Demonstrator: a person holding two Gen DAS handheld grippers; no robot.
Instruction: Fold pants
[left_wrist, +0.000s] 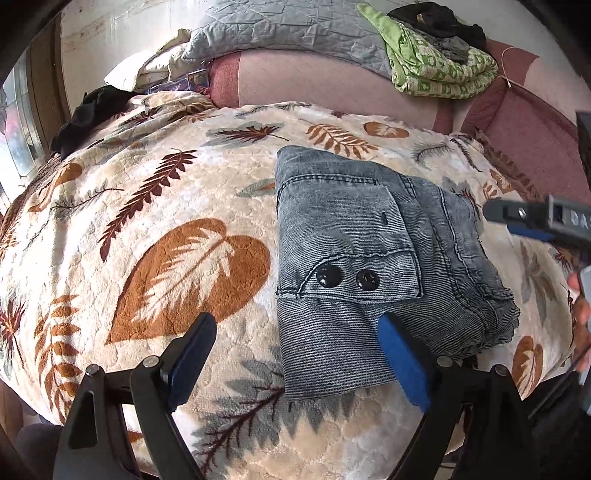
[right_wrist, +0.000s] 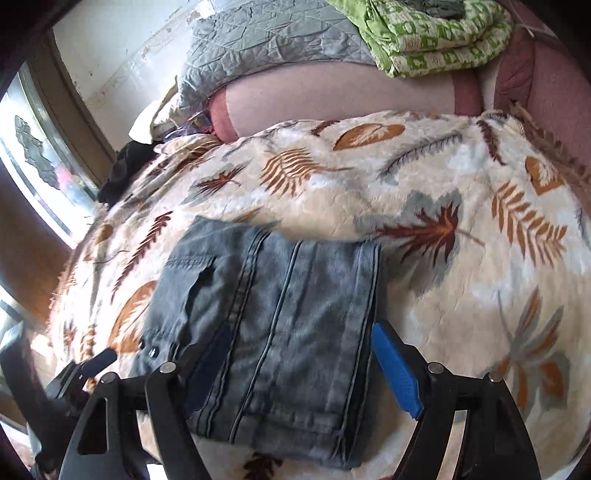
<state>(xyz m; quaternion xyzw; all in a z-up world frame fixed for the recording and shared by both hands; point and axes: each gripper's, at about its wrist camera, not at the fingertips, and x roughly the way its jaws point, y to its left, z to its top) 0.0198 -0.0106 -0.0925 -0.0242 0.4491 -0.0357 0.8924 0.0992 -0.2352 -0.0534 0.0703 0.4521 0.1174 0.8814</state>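
Observation:
The grey-blue denim pants lie folded into a compact rectangle on the leaf-print blanket, with a pocket flap and two black buttons facing up. My left gripper hovers open over the pants' near left corner, its right pad above the denim and its left pad above the blanket. In the right wrist view, the pants lie flat under my right gripper, whose jaws stand wide apart astride the fold, gripping nothing. The right gripper also shows at the left wrist view's right edge.
A grey quilt and a folded green patterned cloth with dark clothes on top lie at the far side of the bed. A black garment sits at the far left. A window is on the left. A person's hand shows at the right.

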